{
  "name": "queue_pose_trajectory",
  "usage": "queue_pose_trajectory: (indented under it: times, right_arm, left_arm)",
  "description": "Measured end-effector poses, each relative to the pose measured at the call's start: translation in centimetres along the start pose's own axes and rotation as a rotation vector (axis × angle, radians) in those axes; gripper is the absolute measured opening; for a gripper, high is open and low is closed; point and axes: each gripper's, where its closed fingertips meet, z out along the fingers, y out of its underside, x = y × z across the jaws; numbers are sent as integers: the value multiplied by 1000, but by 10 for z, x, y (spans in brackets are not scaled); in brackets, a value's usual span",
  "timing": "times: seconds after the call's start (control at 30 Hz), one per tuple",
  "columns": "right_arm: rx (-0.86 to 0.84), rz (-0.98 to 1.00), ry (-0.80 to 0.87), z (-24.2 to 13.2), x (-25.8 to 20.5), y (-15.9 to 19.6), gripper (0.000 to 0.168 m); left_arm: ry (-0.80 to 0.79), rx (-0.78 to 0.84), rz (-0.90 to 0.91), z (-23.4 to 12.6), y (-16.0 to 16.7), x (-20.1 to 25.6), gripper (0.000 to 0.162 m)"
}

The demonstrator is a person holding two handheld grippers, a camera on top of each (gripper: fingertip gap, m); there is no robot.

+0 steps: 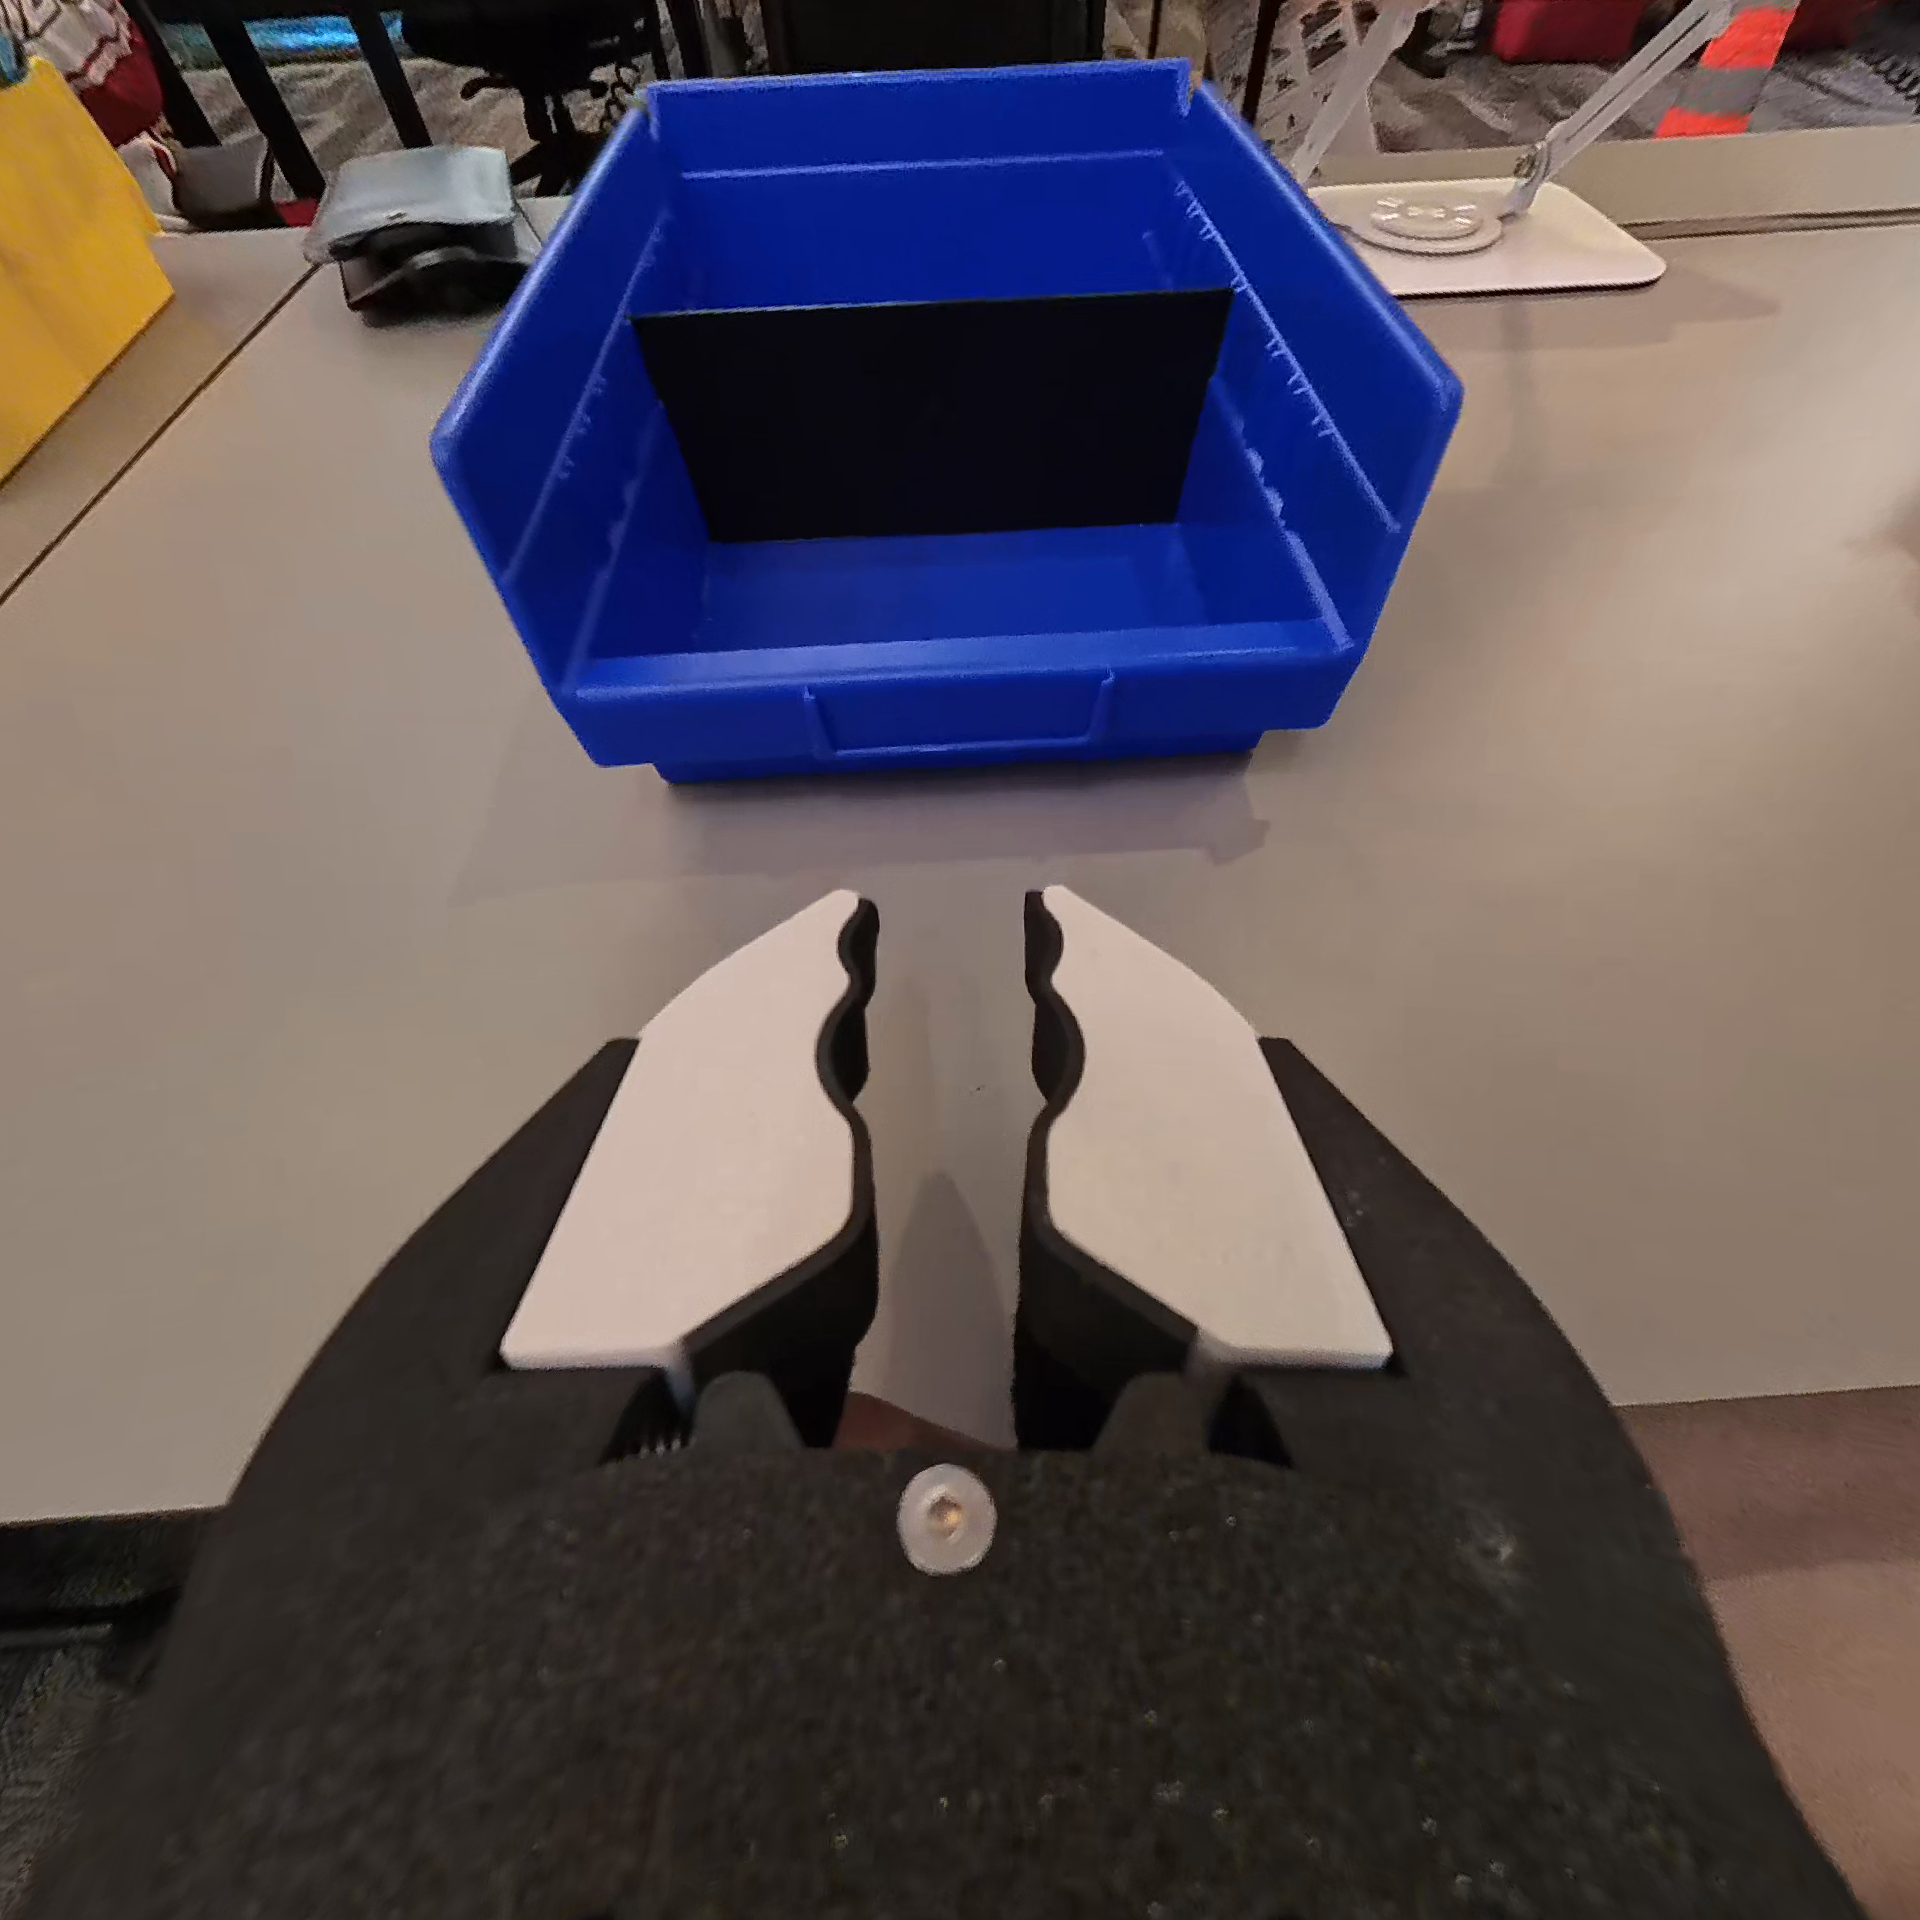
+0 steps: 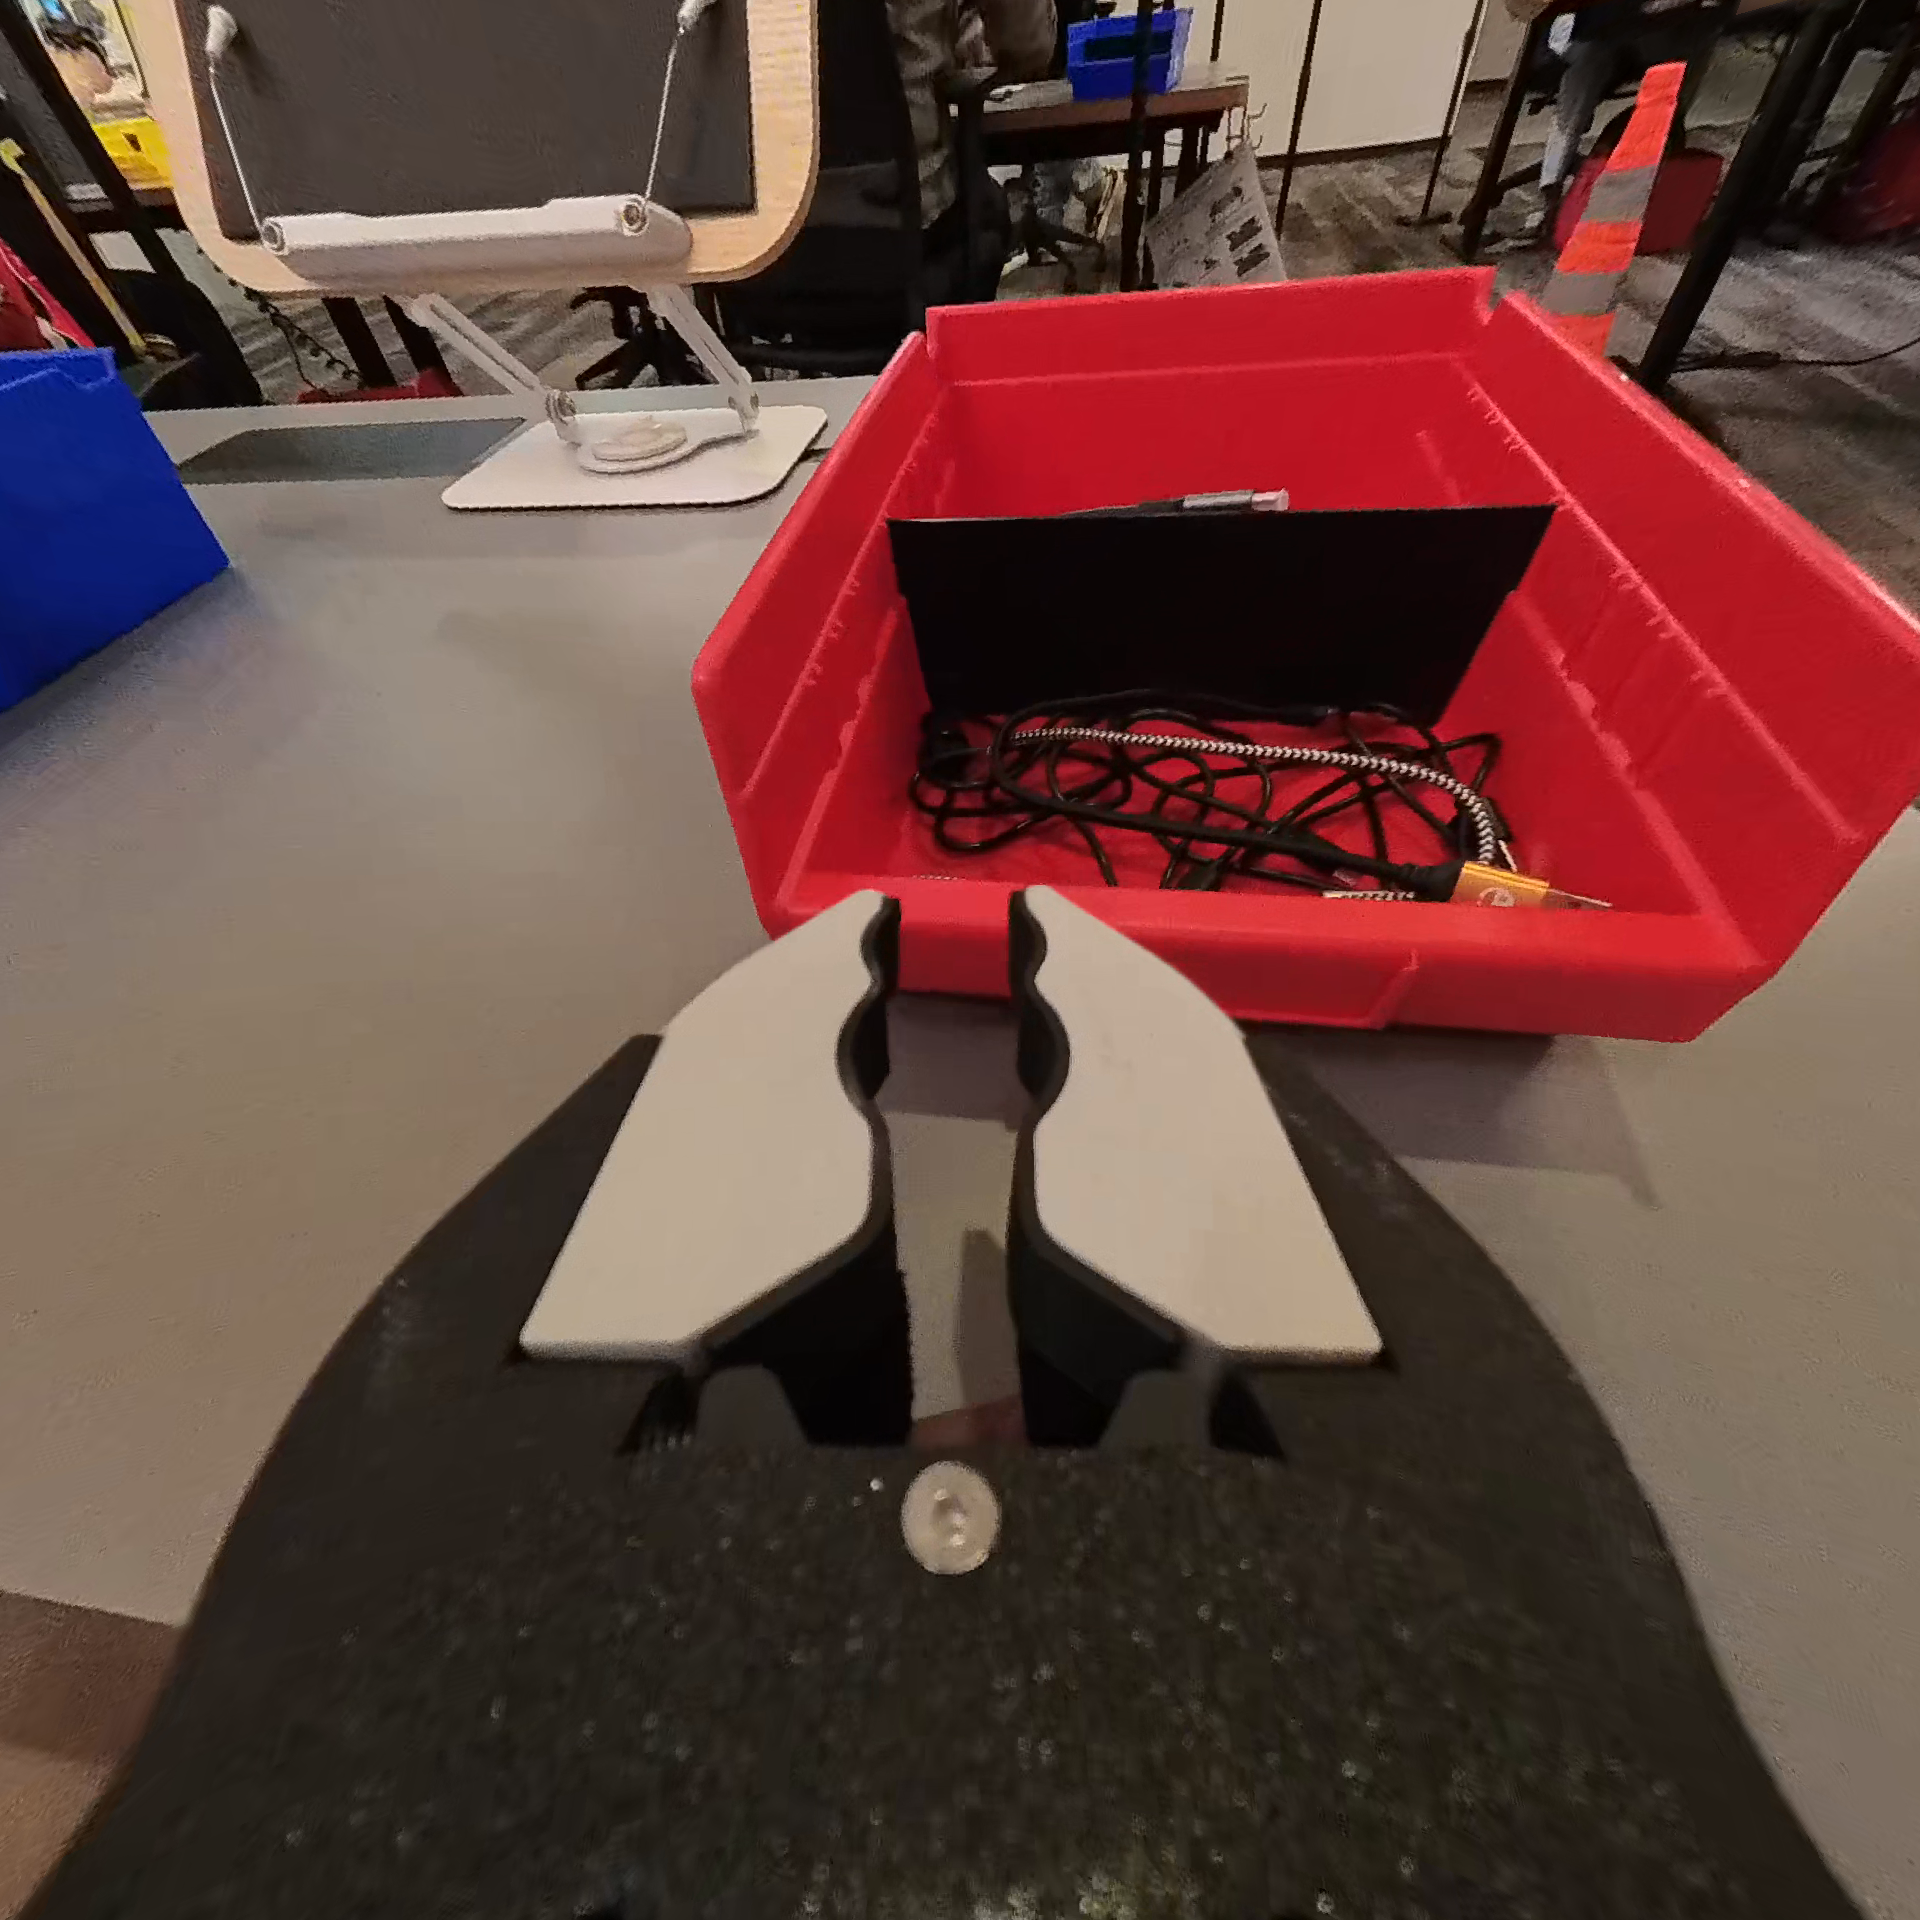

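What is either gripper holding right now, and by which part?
Nothing. The left gripper is open over the table, short of the blue bin; the right gripper is open just before the red bin.

Left wrist view: black divider (image 1: pixel 930 416) hides the floor of the blue bin (image 1: pixel 1382 488) behind it. Yellow container (image 1: pixel 62 270) cut off by the left edge. Dark pouch (image 1: pixel 421 223) partly behind the bin wall; kind unclear.

Right wrist view: divider in the red bin (image 2: pixel 1288 977) hides the rear compartment; only the tip of a metallic object (image 2: pixel 1216 502) shows above it. Tangled cables (image 2: pixel 1195 790): count cannot be told. Second blue bin (image 2: pixel 83 520) cut by the left edge. Stand's panel (image 2: pixel 468 135) cut at the top.
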Motion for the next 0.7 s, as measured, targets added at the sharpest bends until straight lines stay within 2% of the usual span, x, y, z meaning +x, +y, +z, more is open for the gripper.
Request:
queue_pose_trajectory:
  times: [0.2,0.43,0.57,0.63,0.7]
  right_arm:
    - [-3,-12,14,-4,3,0,19]
    - [15,1,-3,-6,2,-3,25]
    - [25,18,-158,3,-38,-6,45]
    - [-26,11,-243,21,-65,-3,56]
    - [-89,-57,-229,40,-76,3,69]
  left_arm:
    - [69,-1,-104,1,-1,4,27]
    - [106,-23,-104,4,2,13,27]
    - [134,-29,-87,6,2,22,27]
    - [144,-39,-67,7,3,27,27]
    - [166,-44,-52,9,3,34,27]
